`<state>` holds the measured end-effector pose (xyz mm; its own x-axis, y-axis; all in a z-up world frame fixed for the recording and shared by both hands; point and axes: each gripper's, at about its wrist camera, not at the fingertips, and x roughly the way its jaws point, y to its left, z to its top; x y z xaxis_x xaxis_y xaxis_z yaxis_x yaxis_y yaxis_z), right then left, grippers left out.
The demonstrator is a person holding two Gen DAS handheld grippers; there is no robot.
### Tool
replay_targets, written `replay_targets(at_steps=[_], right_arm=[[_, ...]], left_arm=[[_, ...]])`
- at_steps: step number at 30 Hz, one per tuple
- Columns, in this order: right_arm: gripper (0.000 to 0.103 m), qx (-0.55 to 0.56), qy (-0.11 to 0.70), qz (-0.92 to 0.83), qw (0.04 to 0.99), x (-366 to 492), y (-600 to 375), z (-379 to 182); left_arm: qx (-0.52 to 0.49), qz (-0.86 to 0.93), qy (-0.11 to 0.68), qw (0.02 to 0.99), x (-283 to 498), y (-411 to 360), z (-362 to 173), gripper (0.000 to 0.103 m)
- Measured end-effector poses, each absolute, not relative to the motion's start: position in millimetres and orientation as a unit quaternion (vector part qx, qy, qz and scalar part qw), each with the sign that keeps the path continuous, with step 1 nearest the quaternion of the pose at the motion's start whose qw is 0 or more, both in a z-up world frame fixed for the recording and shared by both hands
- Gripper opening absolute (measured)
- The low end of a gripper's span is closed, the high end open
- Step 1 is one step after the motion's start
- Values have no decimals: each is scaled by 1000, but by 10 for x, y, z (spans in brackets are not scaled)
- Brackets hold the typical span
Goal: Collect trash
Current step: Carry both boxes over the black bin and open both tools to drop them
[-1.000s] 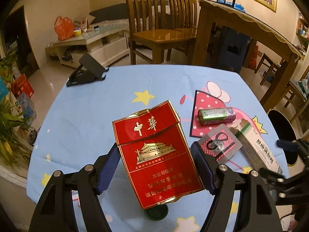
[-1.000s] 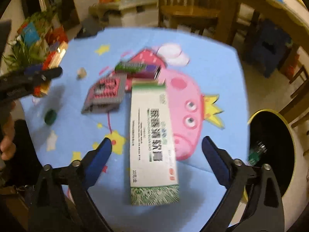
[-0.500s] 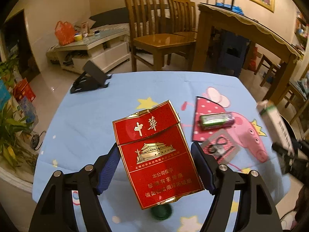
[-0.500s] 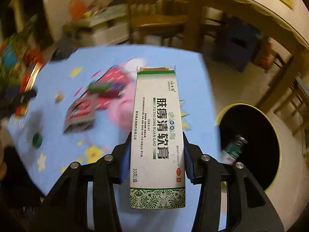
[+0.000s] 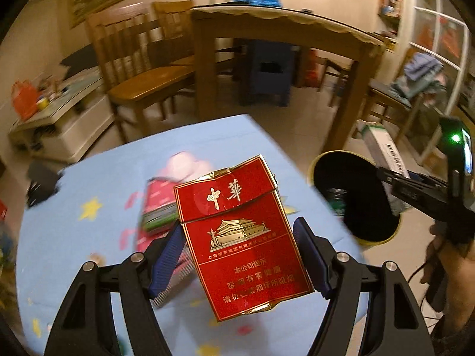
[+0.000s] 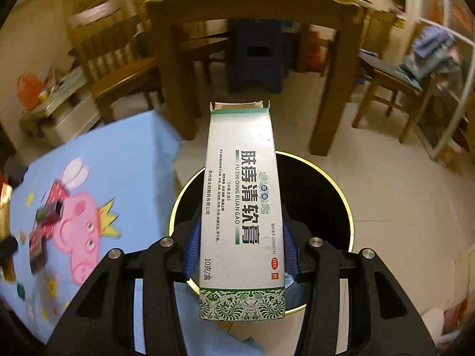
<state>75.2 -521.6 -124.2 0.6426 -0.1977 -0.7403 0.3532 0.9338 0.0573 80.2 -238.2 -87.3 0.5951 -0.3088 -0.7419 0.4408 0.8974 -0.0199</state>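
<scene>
Your right gripper [image 6: 240, 249] is clamped on the white and green box [image 6: 242, 204]. Its blue pads [image 6: 192, 244] press on both long sides of the box. The box points forward, and its open far end is over the black bin [image 6: 320, 195] with the yellow rim. The bin stands on the floor just beside the table [image 6: 124, 154] with the blue cartoon cloth.

Your left gripper [image 5: 237, 255] holds the red pack [image 5: 242, 237]. The pack is crushed and stands tilted between the pads, with its lid end away from you. The left pad [image 5: 167, 256] touches its edge; on the right side I cannot tell if the pad touches, but the pack stays up above the table [image 5: 89, 184].

In the left view, the right gripper [image 5: 415, 187] with the box [image 5: 383, 151] is above the far side of the bin [image 5: 356, 198]. Something green lies inside the bin. More trash [image 5: 157, 207] lies on the cloth behind the pack, but it is blurred. In the right view, small pieces [image 6: 44, 225] lie on the pink pig picture.
</scene>
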Motion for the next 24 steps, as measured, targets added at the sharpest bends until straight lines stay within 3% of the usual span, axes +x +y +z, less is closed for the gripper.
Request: replay_targets(at_steps=[5, 6, 7, 12, 24], right_arm=[[47, 123, 408, -184, 886, 799, -5574, -1415], [52, 127, 412, -192, 882, 815, -5615, -1477], [63, 135, 416, -194, 878, 826, -5658, -1532], [80, 200, 381, -199, 880, 610, -5990, -1488], [87, 272, 242, -307, 879, -276, -6643, -1057]], left_arm=[[98, -242, 404, 877, 890, -2942, -979, 71], [100, -248, 407, 873, 906, -3048, -1008, 71], [101, -254, 411, 870, 929, -3132, -1042, 71], [117, -278, 422, 855, 988, -3586, -1211, 71], [127, -342, 441, 820, 1142, -4400, -1338, 72]])
